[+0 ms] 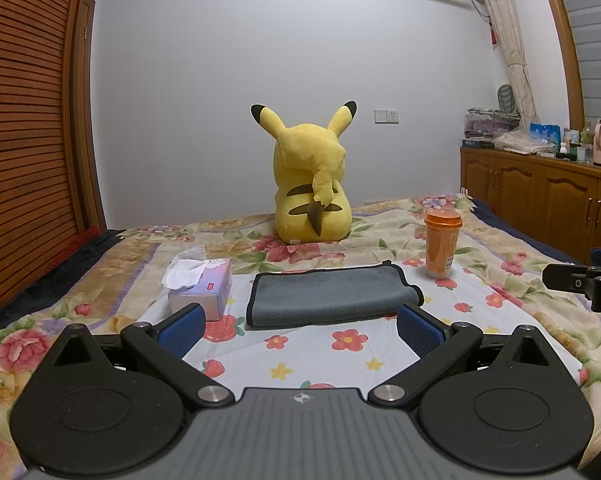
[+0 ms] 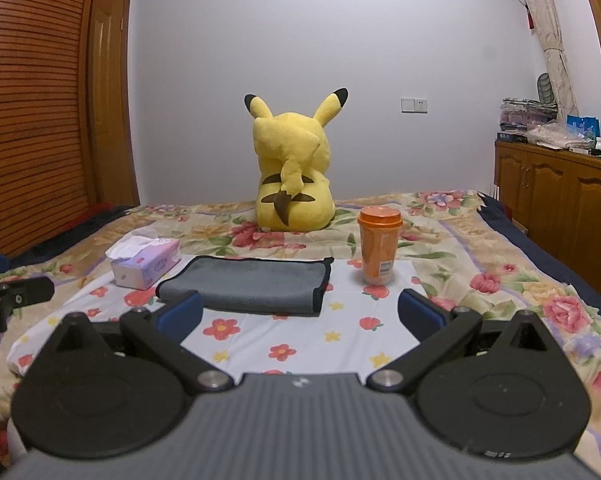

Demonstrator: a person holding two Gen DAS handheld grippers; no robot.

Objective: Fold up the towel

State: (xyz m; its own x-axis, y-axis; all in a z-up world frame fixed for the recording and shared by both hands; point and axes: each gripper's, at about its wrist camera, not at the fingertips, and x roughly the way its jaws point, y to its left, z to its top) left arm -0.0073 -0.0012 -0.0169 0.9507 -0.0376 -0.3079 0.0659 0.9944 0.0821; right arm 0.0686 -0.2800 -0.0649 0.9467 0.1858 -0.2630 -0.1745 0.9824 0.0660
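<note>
My grippers' pads (image 1: 182, 326) are blue on black arms. The towel (image 1: 328, 294) is grey with black edging. The bedspread (image 1: 312, 356) shows red and yellow flowers on white. The tissue box (image 1: 204, 292) is lilac, the cup (image 1: 442, 246) orange, the plush (image 1: 310, 184) yellow with brown stripes and black ear tips.

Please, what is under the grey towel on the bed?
The grey towel lies folded on the white flowered sheet spread over the bed. Only that sheet shows around its edges. Whatever lies directly beneath or between the folded layers is covered.
</note>
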